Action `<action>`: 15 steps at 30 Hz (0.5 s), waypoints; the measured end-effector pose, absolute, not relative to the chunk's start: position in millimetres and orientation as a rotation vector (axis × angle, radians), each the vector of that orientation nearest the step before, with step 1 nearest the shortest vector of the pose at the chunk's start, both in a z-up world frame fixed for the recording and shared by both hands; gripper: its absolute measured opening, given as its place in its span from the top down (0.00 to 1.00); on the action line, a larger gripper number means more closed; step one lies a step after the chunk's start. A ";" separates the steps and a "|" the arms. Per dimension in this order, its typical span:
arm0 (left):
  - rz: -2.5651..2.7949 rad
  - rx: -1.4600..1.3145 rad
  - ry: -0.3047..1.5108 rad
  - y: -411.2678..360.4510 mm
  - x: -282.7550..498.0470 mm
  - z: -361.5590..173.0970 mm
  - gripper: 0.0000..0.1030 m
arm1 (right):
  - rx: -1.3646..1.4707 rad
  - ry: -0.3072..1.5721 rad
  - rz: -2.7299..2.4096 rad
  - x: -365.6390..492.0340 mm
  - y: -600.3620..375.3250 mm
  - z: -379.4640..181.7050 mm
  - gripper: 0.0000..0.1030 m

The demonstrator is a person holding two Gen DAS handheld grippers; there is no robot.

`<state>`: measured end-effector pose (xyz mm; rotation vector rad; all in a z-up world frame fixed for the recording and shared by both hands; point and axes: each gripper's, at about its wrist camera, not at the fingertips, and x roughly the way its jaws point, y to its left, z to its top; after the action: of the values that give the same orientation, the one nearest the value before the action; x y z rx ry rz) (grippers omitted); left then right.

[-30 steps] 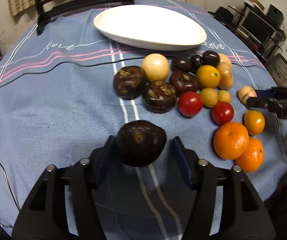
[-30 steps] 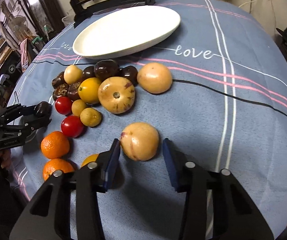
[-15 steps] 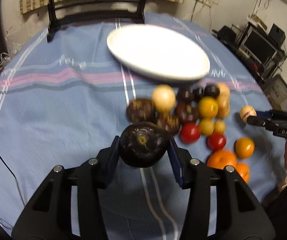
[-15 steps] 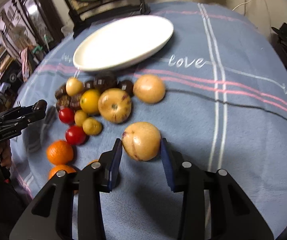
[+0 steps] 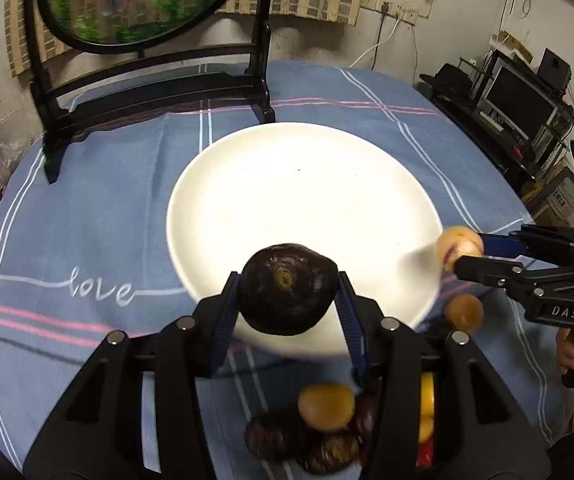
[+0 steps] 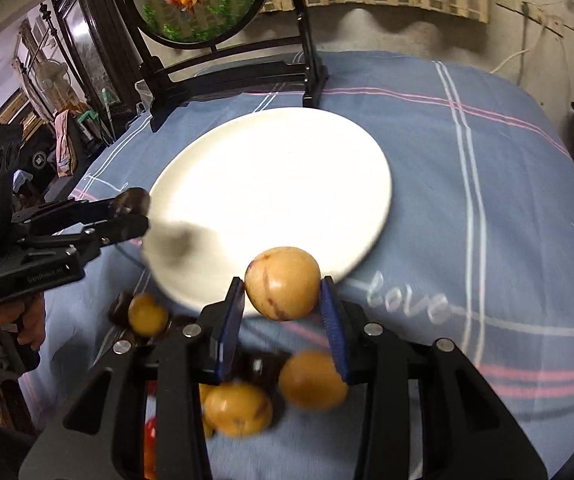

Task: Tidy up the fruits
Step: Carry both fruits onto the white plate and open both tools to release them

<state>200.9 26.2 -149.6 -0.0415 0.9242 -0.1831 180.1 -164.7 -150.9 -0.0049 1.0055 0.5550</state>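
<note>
My left gripper (image 5: 287, 300) is shut on a dark purple round fruit (image 5: 289, 288) and holds it in the air over the near rim of the white plate (image 5: 307, 184). My right gripper (image 6: 283, 304) is shut on a tan fruit with purple streaks (image 6: 283, 282), held above the plate's (image 6: 279, 176) near edge. Each gripper shows in the other's view: the right gripper (image 5: 457, 250) at the right, the left gripper (image 6: 133, 210) at the left. The other fruits (image 5: 327, 428) lie on the cloth below my fingers, partly hidden.
A blue tablecloth (image 5: 87, 240) with "love" lettering covers the round table. A black stand holding a round fish picture (image 5: 147, 80) sits behind the plate. Shelves with electronics (image 5: 519, 100) stand at the far right.
Both grippers have risen from the cloth and moved forward with their fruits, from beside the fruit pile to the plate's near rim.
</note>
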 end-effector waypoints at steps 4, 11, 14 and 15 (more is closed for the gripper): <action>-0.183 -0.040 0.961 24.0 221.1 -167.7 0.53 | -0.017 0.994 0.569 201.1 -153.2 -153.6 0.60; -0.158 -0.045 0.932 31.2 219.7 -164.4 0.35 | -0.044 0.915 0.566 198.2 -156.8 -144.2 0.37; -0.126 -0.061 0.939 43.3 207.7 -158.9 0.34 | 0.029 0.944 0.563 185.2 -171.4 -145.3 0.37; -0.114 -0.068 0.945 48.0 200.5 -157.9 0.34 | 0.044 0.954 0.553 177.8 -176.4 -145.6 0.37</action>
<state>200.5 48.0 -157.9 -0.0680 0.9453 -0.1145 177.8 -176.4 -145.6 0.0441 0.9544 0.5527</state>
